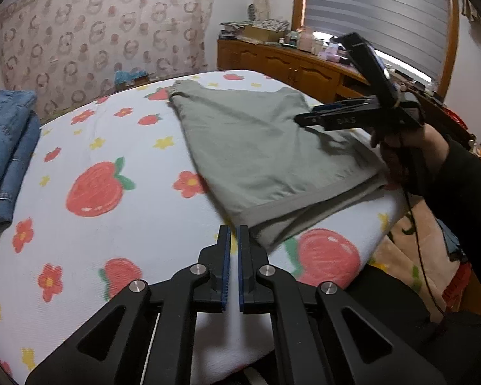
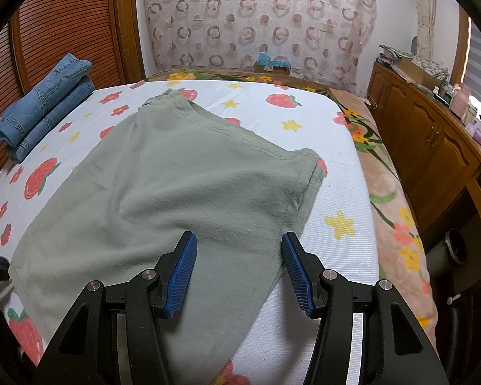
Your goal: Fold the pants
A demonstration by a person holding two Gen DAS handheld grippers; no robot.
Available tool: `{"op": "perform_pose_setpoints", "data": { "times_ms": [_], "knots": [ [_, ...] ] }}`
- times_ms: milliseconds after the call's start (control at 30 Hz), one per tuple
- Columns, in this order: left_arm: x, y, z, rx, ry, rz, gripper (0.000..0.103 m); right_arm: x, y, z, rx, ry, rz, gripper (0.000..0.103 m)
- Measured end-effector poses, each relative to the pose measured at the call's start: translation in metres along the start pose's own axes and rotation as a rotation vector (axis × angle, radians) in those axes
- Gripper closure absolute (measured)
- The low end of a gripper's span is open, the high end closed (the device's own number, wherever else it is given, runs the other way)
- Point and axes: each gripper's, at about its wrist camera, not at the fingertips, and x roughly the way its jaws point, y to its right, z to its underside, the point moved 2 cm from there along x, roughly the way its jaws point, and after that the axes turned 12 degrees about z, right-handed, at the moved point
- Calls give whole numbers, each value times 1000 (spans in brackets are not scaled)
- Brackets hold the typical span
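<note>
One pair of green pants (image 2: 182, 186) folded flat | left fingers (image 1: 233, 240) nearly together | right fingers (image 2: 189, 256) apart

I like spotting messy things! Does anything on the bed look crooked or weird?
Yes, a bit. The green pants lie slanted across the strawberry sheet, not lined up with its edges, and the hem end in the left wrist view shows uneven layers. The folded jeans look tidy. Nothing is spilled or torn.
</note>
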Motion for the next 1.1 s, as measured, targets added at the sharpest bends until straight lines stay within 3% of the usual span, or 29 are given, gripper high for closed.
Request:
{"op": "perform_pose_setpoints", "data": {
  "times_ms": [200,533,700,833,1100],
  "knots": [
    [-2,-1,1,-5,-7,17,59,0,0,0,0,0,0,46],
    [7,9,1,37,-27,40,58,0,0,0,0,0,-1,46],
    [17,5,-2,45,-44,-6,59,0,0,0,1,0,-1,46],
    [15,4,-3,42,-17,19,77,0,0,0,1,0,-1,46],
    [17,6,-3,56,-14,21,83,0,0,0,0,0,2,46]
  ]
}}
